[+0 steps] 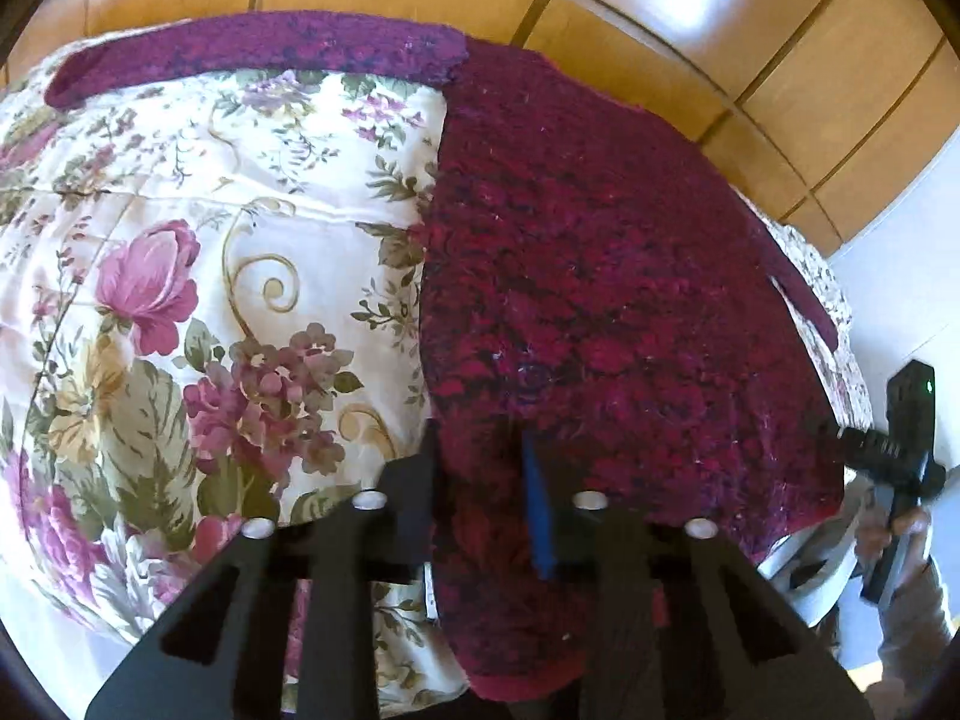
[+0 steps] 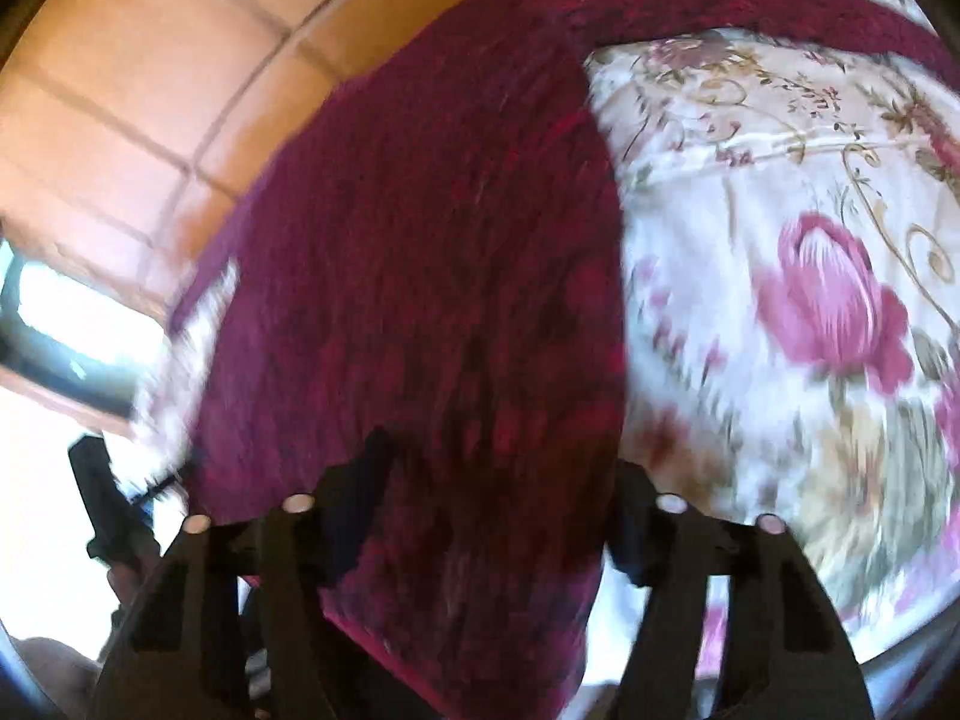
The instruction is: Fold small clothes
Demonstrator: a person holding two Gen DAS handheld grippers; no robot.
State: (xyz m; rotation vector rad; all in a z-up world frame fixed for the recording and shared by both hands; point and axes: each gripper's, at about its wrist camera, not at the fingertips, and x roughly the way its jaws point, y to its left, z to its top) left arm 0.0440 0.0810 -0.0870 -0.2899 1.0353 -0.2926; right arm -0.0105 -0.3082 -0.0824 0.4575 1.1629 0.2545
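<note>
On the bed, spread flat over a floral bedspread [image 1: 198, 276]: a dark red knitted sweater [image 1: 600, 276], fuzzy, mottled crimson and purple. Body of the sweater to the right in the left wrist view, one sleeve [image 1: 258, 57] stretched out leftward along the far edge of the bed, the other sleeve trailing off at the right edge. Lower hem draped toward the near edge of the bed, close beneath both cameras. Wooden floor tiles [image 1: 720, 30] beyond the bed, pale wall at far right.

Left hand-held gripper [image 1: 480, 468] low over the near left border of the sweater, fingers apart with a modest gap, one black finger just at the garment's side edge where knit meets bedspread, the other finger, blue-faced, over the knit itself. Sweater fabric visible between the two, though whether pinched or merely beneath cannot be told.

Right hand-held gripper [image 2: 504, 480] over the near hem of the same sweater [image 2: 420, 240], fingers spread wide, fabric filling the space between them; contact with the knit not clear, the view smeared by blur. Bedspread [image 2: 810, 300] to the right in that view, with a large pink rose print, and orange tiles [image 2: 120, 90] to the upper left.

At the right margin of the left wrist view, the right device's black body and part of a hand gripping it, beside the bed's corner.
</note>
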